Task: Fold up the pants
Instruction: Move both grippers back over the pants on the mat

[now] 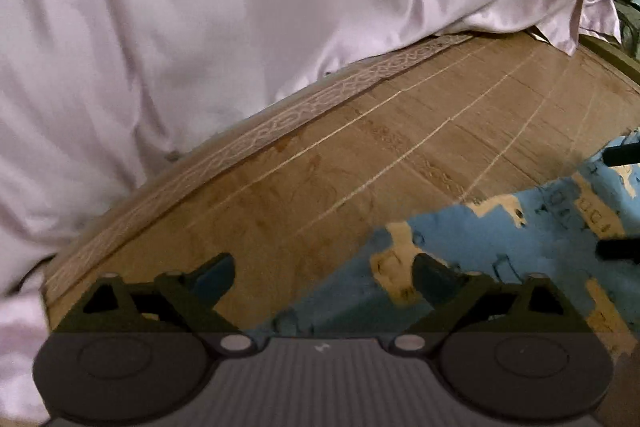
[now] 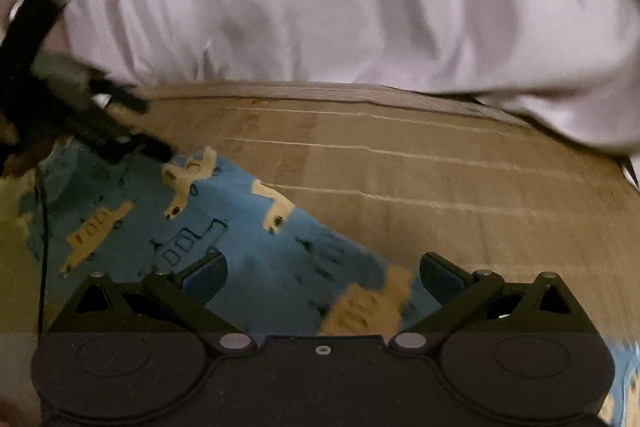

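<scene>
**Both tongs spread above the blue pants, a grasp yet to be made**

The left gripper (image 1: 323, 273) is held with its jaws wide apart and nothing between them; its right finger hangs over the near edge of the blue cotton pants printed with cream vehicles (image 1: 500, 247), its left finger over bare board. The right gripper (image 2: 323, 273) is likewise spread and empty, with the same pants (image 2: 256, 247) under and just ahead of it. The pants lie on the near part of the brown wooden slatted tabletop (image 1: 360, 155), a corner pointing towards the far right in the right wrist view.

For a clean fold, it is judged that an edge or hem should be pinched by each gripper at matching points, both layers being taken, and the cloth lifted evenly so no crease is dragged in.

Much is concealed. Waistband and leg ends are cut off by the gripper bodies and frame edges, so the pants' layout cannot be told. The pale lilac satin sheet (image 1: 240, 7) fills the far side, hiding what lies beneath. The left gripper is seen blurred at the left of the right wrist view.
</scene>
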`<state>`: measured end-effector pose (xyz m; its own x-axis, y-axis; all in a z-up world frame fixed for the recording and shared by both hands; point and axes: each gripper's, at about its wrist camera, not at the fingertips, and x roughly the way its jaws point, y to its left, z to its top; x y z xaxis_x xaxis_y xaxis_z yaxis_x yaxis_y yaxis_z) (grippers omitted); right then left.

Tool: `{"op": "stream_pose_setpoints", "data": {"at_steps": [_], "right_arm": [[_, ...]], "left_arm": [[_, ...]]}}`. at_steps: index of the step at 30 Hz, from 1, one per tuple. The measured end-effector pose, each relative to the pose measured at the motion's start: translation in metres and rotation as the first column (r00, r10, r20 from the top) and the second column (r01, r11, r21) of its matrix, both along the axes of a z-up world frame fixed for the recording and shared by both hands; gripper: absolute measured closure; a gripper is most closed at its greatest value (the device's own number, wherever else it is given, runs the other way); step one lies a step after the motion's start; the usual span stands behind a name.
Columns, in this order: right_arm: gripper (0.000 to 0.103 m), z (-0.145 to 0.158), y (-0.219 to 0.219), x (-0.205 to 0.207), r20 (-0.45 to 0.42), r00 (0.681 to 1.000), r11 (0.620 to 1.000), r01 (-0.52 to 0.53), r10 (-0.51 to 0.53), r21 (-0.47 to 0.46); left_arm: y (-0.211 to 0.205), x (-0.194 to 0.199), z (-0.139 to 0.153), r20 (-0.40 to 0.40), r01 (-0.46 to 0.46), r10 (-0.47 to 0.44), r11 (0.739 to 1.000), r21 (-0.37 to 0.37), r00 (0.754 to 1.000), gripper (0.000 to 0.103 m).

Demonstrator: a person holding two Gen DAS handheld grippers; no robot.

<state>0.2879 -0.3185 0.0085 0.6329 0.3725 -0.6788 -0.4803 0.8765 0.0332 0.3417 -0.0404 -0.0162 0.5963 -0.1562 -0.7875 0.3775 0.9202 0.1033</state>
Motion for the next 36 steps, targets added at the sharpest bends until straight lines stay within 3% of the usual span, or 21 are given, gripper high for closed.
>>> {"op": "stream_pose_setpoints", "data": {"at_steps": [3, 5, 8, 10, 13, 16, 20, 22, 25, 27, 30, 34, 36], "right_arm": [[0.001, -0.011, 0.01, 0.005, 0.012, 1.0, 1.0, -0.02, 0.02, -0.012], [0.001, -0.019, 0.012, 0.004, 0.021, 1.0, 1.0, 0.0, 0.001, -0.022], [0.001, -0.028, 0.01, 0.005, 0.031, 0.999, 0.999, 0.025, -0.024, -0.037], [0.001, -0.034, 0.006, 0.007, 0.033, 0.998, 0.997, 0.059, -0.057, -0.056], [0.001, -0.036, -0.002, 0.009, 0.063, 0.988, 0.988, 0.145, -0.141, -0.058], [0.001, -0.031, -0.009, 0.007, 0.109, 0.971, 0.97, 0.223, -0.213, -0.092], [0.001, -0.023, -0.028, -0.016, 0.116, 0.955, 0.95, 0.287, -0.274, -0.121], [0.001, -0.021, -0.047, -0.033, 0.08, 0.949, 0.942, 0.314, -0.306, -0.119], [0.001, -0.017, -0.085, -0.064, 0.051, 0.921, 0.918, 0.388, -0.385, -0.085], [0.001, -0.015, -0.109, -0.084, 0.056, 0.901, 0.897, 0.433, -0.43, -0.084], [0.001, -0.013, -0.142, -0.107, 0.059, 0.86, 0.857, 0.51, -0.507, -0.076], [0.001, -0.014, -0.179, -0.122, 0.063, 0.766, 0.769, 0.638, -0.639, 0.038], [0.001, -0.018, -0.191, -0.121, 0.052, 0.749, 0.751, 0.658, -0.66, 0.049]], "left_arm": [[-0.003, 0.017, -0.011, -0.05, 0.033, -0.035, 0.999, -0.034, 0.998, 0.016], [-0.003, 0.022, -0.016, -0.033, 0.05, -0.052, 0.998, -0.048, 0.998, 0.017], [-0.008, 0.025, -0.028, -0.022, 0.085, -0.085, 0.996, -0.023, 0.996, 0.029], [-0.011, 0.022, -0.03, 0.029, 0.106, -0.106, 0.994, -0.006, 0.994, 0.029], [-0.022, 0.02, -0.029, 0.102, 0.118, -0.127, 0.989, 0.086, 0.987, 0.029], [-0.028, 0.018, -0.028, 0.131, 0.111, -0.13, 0.984, 0.14, 0.983, 0.028], [-0.03, 0.015, -0.019, 0.129, 0.054, -0.073, 0.988, 0.146, 0.989, 0.02], [-0.027, 0.011, -0.009, 0.126, 0.028, -0.04, 0.995, 0.097, 0.991, 0.015], [-0.025, 0.001, 0.014, 0.125, 0.014, -0.008, 0.999, -0.044, 0.992, 0.0], [-0.033, -0.007, 0.029, 0.125, 0.019, -0.007, 0.996, -0.091, 0.992, 0.0], [-0.062, -0.013, 0.048, 0.104, 0.08, -0.073, 0.995, -0.062, 0.992, 0.0], [-0.116, -0.02, 0.071, 0.109, 0.186, -0.186, 0.982, 0.007, 0.977, 0.0], [-0.148, -0.019, 0.081, 0.065, 0.244, -0.246, 0.969, 0.038, 0.967, 0.0]]}}
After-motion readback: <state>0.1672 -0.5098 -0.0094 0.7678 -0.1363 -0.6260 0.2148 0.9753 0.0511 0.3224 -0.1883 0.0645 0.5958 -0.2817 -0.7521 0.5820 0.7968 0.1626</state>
